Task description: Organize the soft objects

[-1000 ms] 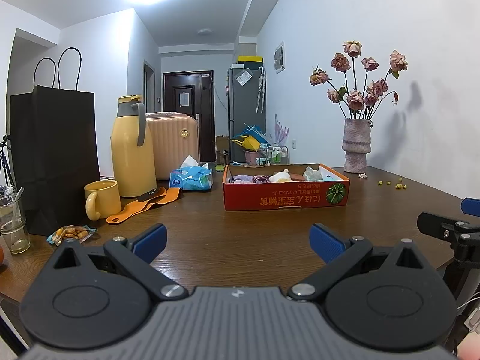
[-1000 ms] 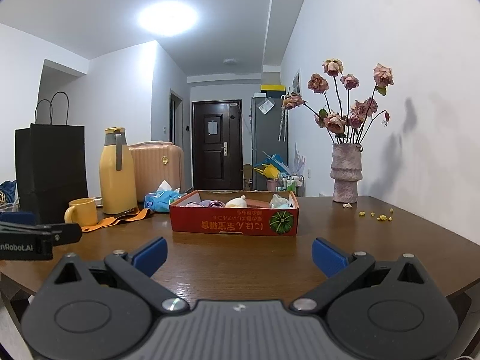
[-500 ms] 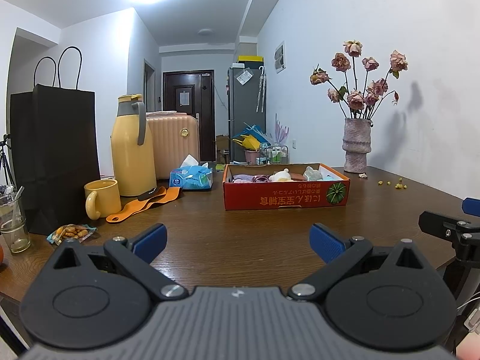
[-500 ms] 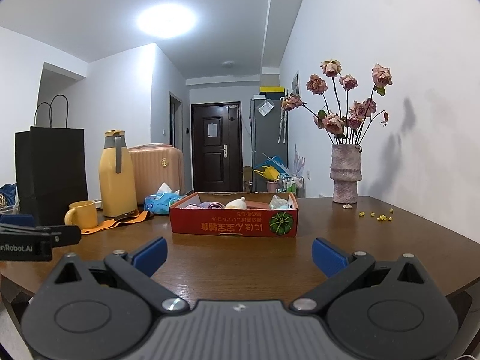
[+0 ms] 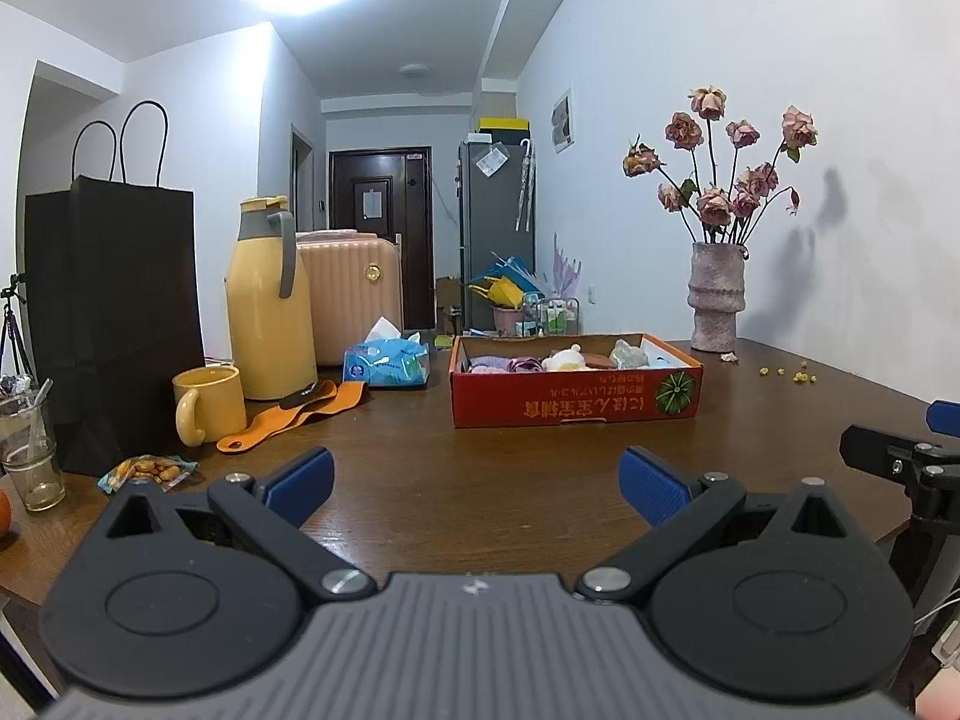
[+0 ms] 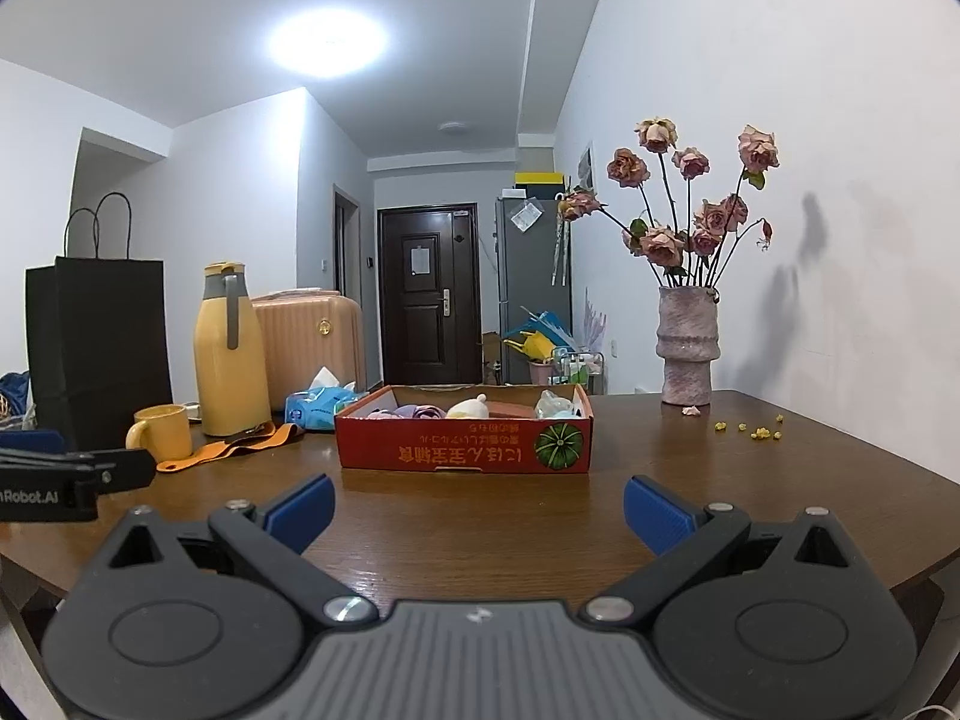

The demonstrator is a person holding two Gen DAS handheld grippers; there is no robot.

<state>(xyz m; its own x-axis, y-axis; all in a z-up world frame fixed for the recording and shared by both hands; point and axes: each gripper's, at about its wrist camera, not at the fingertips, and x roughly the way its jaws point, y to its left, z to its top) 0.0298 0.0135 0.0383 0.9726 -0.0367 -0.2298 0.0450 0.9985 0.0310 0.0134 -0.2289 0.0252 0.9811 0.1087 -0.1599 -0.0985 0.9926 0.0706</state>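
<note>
From the left wrist view, the left gripper hangs low over the counter edge, well short of the box, its fingers spread wide with nothing between them, which suits lining up on the box more than carrying. The soft things already lie inside the box, packed in a row below its rim; whether they were put there or wait to be sorted cannot be told. Left of the box sit a tissue pack, a flask, a mug, an orange strap and a black bag; right of it, a vase. From the right wrist view, the right gripper also faces the box from the near edge, fingers apart and empty. The wood is dark and glossy; behind the box a hallway leads to a door.
</note>
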